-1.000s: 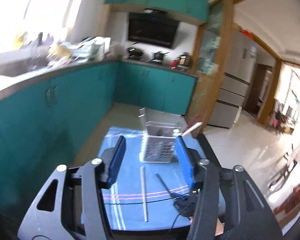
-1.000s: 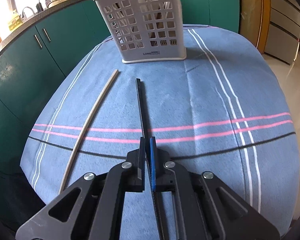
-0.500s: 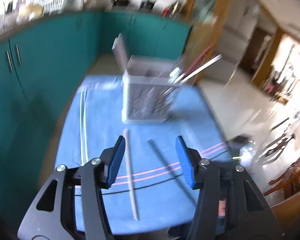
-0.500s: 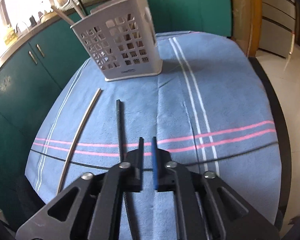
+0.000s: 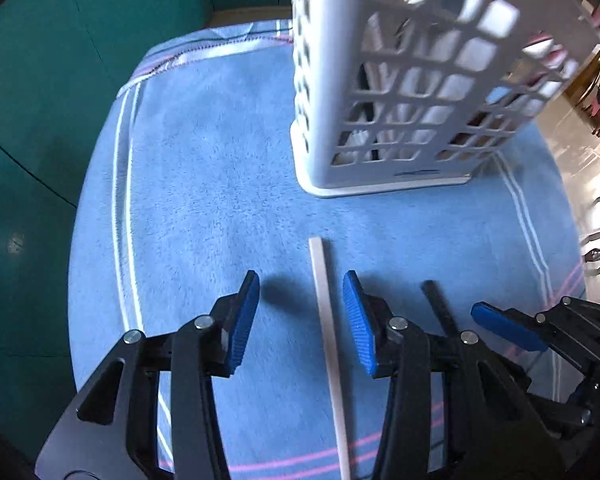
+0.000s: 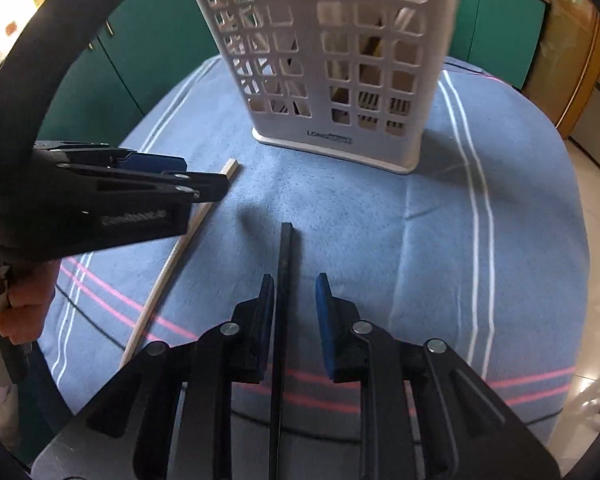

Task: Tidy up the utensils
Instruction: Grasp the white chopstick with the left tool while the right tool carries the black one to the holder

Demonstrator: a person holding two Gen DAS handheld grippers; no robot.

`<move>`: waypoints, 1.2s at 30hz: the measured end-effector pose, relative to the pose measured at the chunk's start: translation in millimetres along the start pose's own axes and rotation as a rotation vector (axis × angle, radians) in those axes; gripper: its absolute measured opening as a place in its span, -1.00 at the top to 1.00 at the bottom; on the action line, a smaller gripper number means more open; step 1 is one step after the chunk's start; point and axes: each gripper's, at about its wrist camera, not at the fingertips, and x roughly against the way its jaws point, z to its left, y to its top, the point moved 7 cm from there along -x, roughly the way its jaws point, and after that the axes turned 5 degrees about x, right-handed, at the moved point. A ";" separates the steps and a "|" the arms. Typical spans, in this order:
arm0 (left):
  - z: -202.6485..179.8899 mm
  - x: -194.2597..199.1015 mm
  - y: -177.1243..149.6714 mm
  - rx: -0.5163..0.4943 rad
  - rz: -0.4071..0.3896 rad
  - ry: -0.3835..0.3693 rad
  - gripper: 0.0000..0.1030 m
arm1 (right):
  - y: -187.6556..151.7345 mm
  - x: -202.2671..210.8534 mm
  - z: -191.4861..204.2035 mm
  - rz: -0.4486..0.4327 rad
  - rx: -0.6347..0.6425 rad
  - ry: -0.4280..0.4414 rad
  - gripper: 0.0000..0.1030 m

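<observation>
Straddling the pale chopstick (image 5: pixel 327 322), the left gripper (image 5: pixel 300 300) points steeply down at the cloth; its jaws have just been closing, yet both blue pads (image 5: pixel 242 322) stand clear of the stick, which lies between them nearer the right pad. Nothing gripped.

Right gripper (image 6: pixel 292 300): jaws have just been opening and now stand narrowly apart. The black chopstick (image 6: pixel 285 264) lies flat on the cloth between them, close against the left pad; whether it touches that pad I cannot tell. The right pad is clear of it. Not held.

Both chopsticks lie roughly parallel, near each other, tips toward the basket. In the right wrist view the pale chopstick (image 6: pixel 172 268) runs diagonally under the left gripper (image 6: pixel 204 178), and a person's hand (image 6: pixel 16 304) grips that tool's handle.

White perforated utensil basket (image 6: pixel 332 64) stands upright just beyond the chopstick tips, apart from both; several utensils show through its holes.

Everything rests on a blue cloth (image 5: pixel 204 168) with white, pink and black stripes. Teal cabinets (image 5: pixel 40 60) stand behind.
</observation>
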 end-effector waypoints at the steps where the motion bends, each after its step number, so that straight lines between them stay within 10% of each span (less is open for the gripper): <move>1: 0.3 0.2 3.6 -0.009 -0.010 0.005 0.15 | -0.2 -1.6 1.8 0.005 0.007 -0.004 0.51; 6: 3.1 -4.1 10.5 -0.033 -0.021 0.017 0.19 | 10.4 -10.8 10.4 0.012 0.057 -0.052 0.41; 10: 3.2 -1.7 11.7 -0.044 -0.041 0.015 0.78 | 11.3 -11.7 13.8 0.007 0.059 -0.035 0.86; 16: 10.0 18.5 5.6 0.002 -0.075 -0.012 0.88 | 4.7 10.3 5.0 -0.032 0.018 -0.021 0.87; 36: -26.1 368.1 -9.8 -0.036 -0.666 -0.109 0.88 | 4.1 303.6 3.3 -0.643 -0.001 -0.104 0.87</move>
